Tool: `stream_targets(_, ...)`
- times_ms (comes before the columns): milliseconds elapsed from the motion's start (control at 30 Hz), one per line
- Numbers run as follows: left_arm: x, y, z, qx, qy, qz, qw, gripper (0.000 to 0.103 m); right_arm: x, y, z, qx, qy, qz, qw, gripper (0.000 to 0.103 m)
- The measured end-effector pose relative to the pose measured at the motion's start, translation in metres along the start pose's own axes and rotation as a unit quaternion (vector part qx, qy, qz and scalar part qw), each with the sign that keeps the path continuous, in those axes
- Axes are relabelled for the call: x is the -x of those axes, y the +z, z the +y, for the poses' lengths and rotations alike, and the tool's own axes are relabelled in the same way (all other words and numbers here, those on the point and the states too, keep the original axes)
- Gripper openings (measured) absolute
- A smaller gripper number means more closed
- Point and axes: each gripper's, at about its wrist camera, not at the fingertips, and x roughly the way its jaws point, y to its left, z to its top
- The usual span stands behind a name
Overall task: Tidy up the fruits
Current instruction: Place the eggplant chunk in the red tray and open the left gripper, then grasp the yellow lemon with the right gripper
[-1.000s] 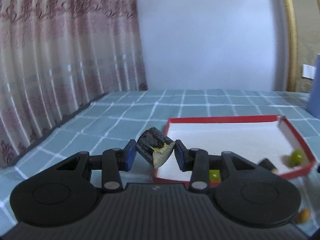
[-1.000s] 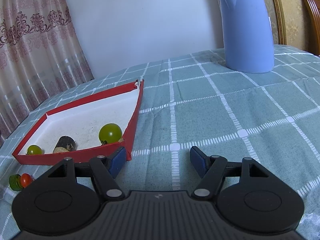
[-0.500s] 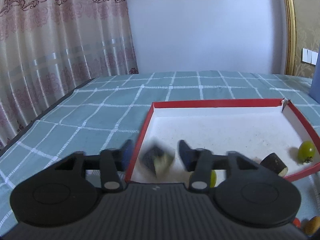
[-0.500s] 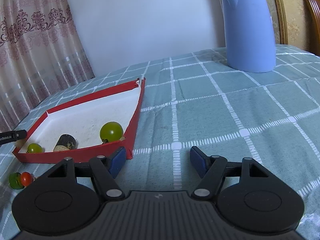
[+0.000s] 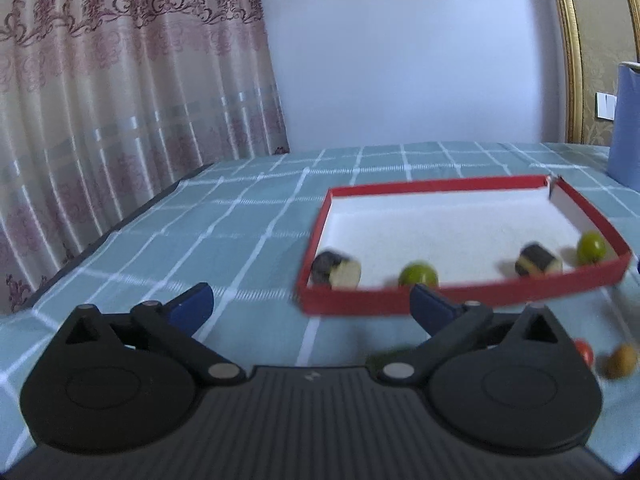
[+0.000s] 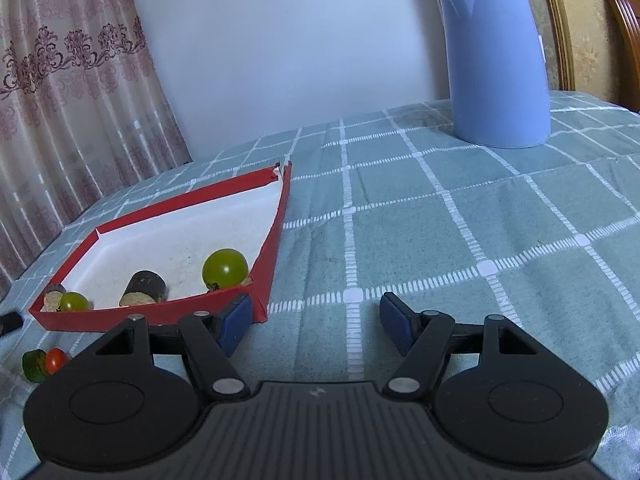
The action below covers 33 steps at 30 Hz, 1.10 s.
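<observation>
A red tray with a white floor (image 5: 452,304) (image 6: 276,224) lies on the checked cloth. In it are two dark-skinned fruit chunks (image 5: 336,270) (image 5: 538,261) and two green grapes (image 5: 418,274) (image 5: 591,246). The right wrist view shows a large grape (image 6: 224,268), a dark chunk (image 6: 144,288), a small grape (image 6: 74,302) and the other chunk (image 6: 52,298). My left gripper (image 5: 310,306) is open and empty, just short of the tray's near wall. My right gripper (image 6: 316,320) is open and empty beside the tray's near right corner.
A red cherry tomato (image 6: 55,360) and a green piece (image 6: 34,365) lie on the cloth outside the tray; the tomato (image 5: 583,351) and a brown fruit (image 5: 620,361) show in the left wrist view. A blue kettle (image 6: 496,60) stands far right. A curtain hangs beyond the table's left edge.
My left gripper opened and let go of the dark fruit chunk, which now lies in the tray's near left corner. The left gripper then drew back. The right gripper has barely moved.
</observation>
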Motion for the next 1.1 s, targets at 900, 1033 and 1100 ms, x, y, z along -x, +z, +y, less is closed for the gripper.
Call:
stream_targets(900,0.006,-0.031,0.039,0.091,-0.032,0.022,0.9951,0.103,0.063,-0.047,0.068,0.17,0.07,-0.013,0.983,0.07)
stream_targets(1033,0.006,-0.031,0.041,0.096,-0.03,0.021,0.9947,0.103,0.068,-0.052,0.081,0.195,0.086,-0.01,0.977,0.07)
stream_targets(1100,0.007,-0.031,0.041,0.097,-0.031,0.02,0.9946,0.103,0.066,-0.055,0.086,0.208,0.082,-0.005,0.975,0.059)
